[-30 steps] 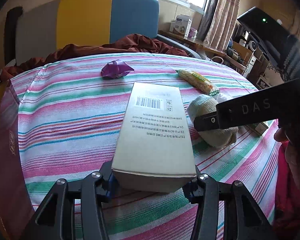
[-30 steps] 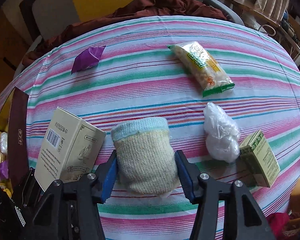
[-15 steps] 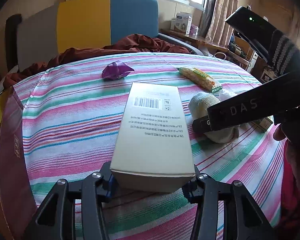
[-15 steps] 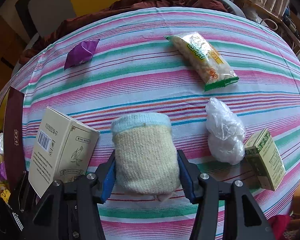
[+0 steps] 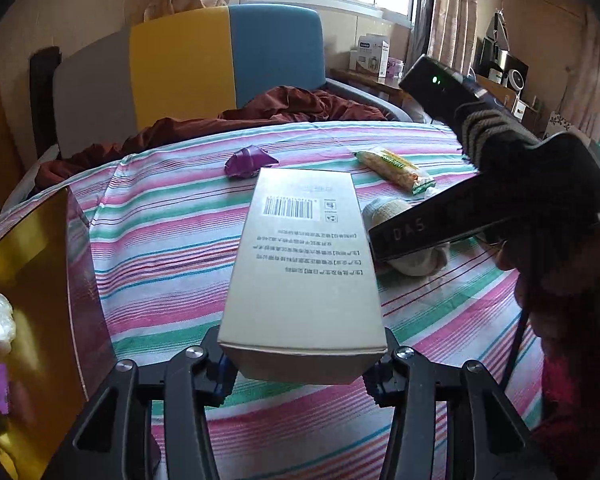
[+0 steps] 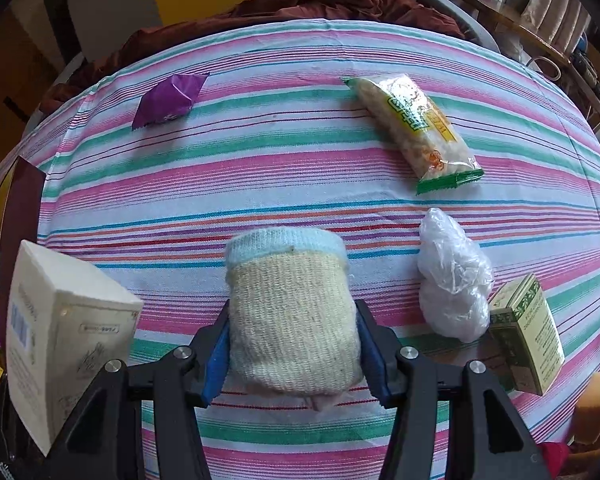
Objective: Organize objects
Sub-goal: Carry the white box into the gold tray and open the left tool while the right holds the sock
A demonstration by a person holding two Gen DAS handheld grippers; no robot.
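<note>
Left gripper [image 5: 302, 354]: we see its fingers clamped on the near end of the beige carton [image 5: 304, 264], lifted clear of the striped cloth [image 5: 172, 240], beside the gold-lined box [image 5: 40, 280].
Right gripper [image 6: 292, 354]: we see its fingers pressed on both sides of the knitted sock bundle [image 6: 292, 312], low over the cloth.
Loose on the cloth: purple wrapper [image 6: 168, 100], snack packet [image 6: 416, 128], white plastic bag [image 6: 452, 280], small green box [image 6: 528, 332] just beside the bag.
</note>
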